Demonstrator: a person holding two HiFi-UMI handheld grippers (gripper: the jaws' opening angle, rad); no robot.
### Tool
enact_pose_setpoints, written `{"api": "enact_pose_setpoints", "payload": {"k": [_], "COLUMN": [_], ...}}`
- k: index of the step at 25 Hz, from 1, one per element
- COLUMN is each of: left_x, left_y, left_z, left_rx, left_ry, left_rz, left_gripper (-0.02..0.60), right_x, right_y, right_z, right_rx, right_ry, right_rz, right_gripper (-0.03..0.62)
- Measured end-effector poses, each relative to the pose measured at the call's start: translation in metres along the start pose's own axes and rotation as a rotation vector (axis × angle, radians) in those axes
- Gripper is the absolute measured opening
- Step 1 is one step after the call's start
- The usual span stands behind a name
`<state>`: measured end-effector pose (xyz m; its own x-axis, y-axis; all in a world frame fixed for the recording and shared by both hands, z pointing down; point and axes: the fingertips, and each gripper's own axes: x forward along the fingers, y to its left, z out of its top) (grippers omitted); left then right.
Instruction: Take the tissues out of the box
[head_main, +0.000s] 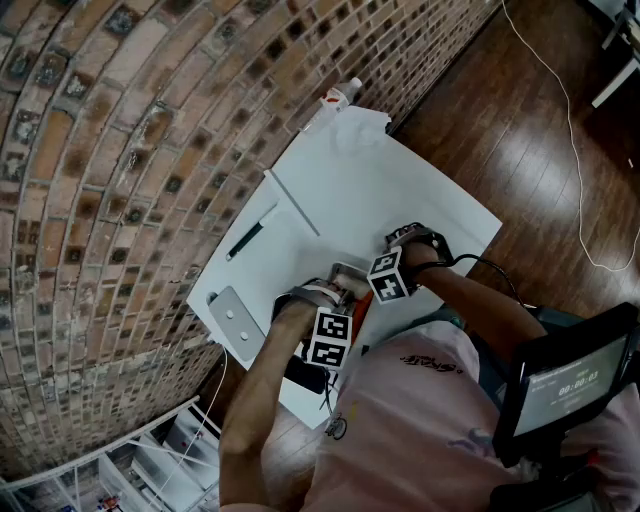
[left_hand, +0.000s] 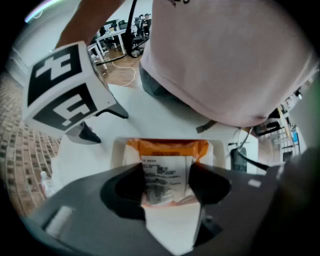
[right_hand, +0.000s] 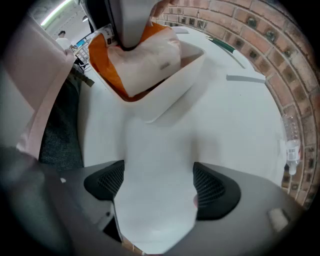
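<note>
Print on tissue pack: a white label with dark lines of text is seen on the orange-and-white wrapper; the letters are too small to be read.
Print on shirt: a small dark logo is seen in the head view; not legible.
Screen: digits are shown at 4 o'clock in the head view; too blurred to be read with certainty.
Marker cubes: black-and-white square patterns only, no words.
Left gripper: pointed down into the box; the jaws are drawn partly in, and the tissue pack is pinched between the pads by its label side.
Right gripper: jaws are held wide apart over the bare white table; nothing is held between them and nothing is touched.
Tissue pack, place: it is lodged inside the white box, near the table edge closest to the person; in the right gripper view it lies at 12 o'clock from the jaws.
Bottle: seen at 3 o'clock in the right gripper view, by the brick wall.
Pen: laid on the table at 9 o'clock of the head view.
</note>
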<state>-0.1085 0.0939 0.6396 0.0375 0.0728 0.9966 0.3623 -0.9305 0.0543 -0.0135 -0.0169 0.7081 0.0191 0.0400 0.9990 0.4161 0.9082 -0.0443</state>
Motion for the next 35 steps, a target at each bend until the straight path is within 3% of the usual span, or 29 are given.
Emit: {"api": "enact_pose_setpoints", "payload": {"k": [6,12,21,35], "left_x": [-0.039,-0.111,-0.201,-0.225], "left_y": [-0.01,-0.026,-0.026,-0.023], "left_z": [0.008,0.01,0.0,0.0], "left_rx": [0.007,0.021,0.024,0.011], "left_ry": [-0.046,-0.067,-0.033,-0.044], "left_rz": [0.049,0.057,0.15,0.202], "left_gripper": [0.264,0.264,0.262,0.262], "right_x": [0.001,0.001,0.001,0.0], "right_y": [0.006,0.003,0.004,0.005], "right_z": [-0.002,0.0,-0.001,-0.003], "right_rx": [0.0,0.0,0.001,-0.003], "right_ry": [0.006,0.01,0.005,0.012], "right_rz": [0.007,0.005,0.002,0.008], "right_gripper": [0.439,0.439,0.439,0.439]}}
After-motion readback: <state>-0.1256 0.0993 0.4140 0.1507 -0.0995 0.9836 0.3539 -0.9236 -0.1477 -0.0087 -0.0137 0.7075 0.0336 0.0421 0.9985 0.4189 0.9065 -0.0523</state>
